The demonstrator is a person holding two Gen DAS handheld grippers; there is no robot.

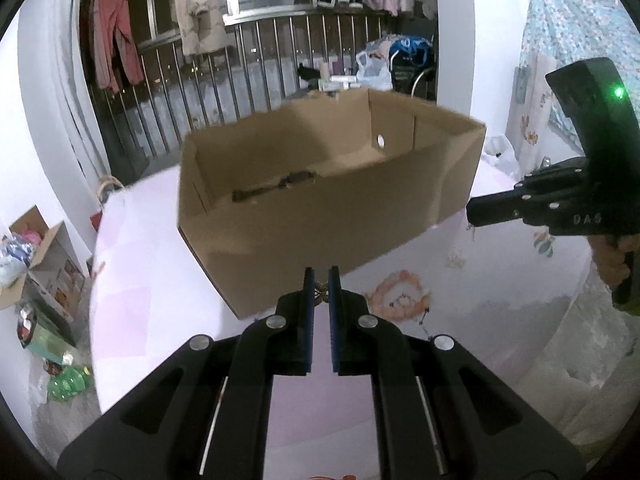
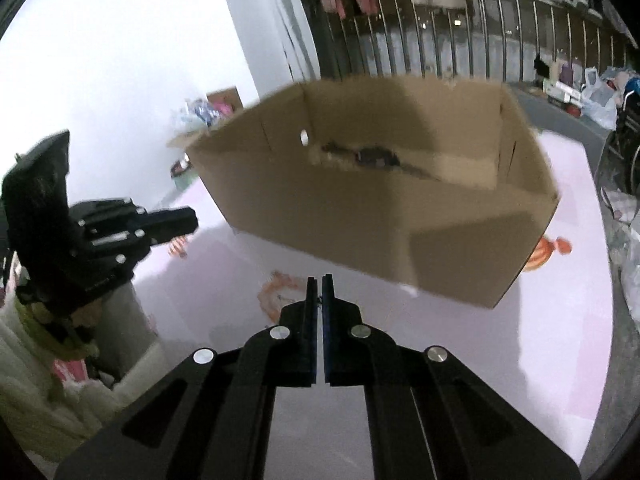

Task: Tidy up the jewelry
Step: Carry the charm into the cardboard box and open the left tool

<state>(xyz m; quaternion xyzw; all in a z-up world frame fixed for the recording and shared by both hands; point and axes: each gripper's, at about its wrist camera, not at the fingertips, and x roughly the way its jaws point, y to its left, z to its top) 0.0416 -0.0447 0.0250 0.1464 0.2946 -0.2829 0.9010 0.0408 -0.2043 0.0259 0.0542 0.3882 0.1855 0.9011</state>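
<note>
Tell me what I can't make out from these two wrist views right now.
- Dark item in the cardboard box: motion-blurred in both views, type unclear.
- Small gold piece in the left gripper: mostly hidden by the pads.
- Right gripper: nearly closed; only a tiny speck shows between its pads.
- Box's far floor: hidden by its near wall.

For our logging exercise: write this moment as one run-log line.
left gripper: shut on small gold ornament | right gripper: nearly shut, held item unclear | cardboard box: open, dark item inside | both short of box
</note>
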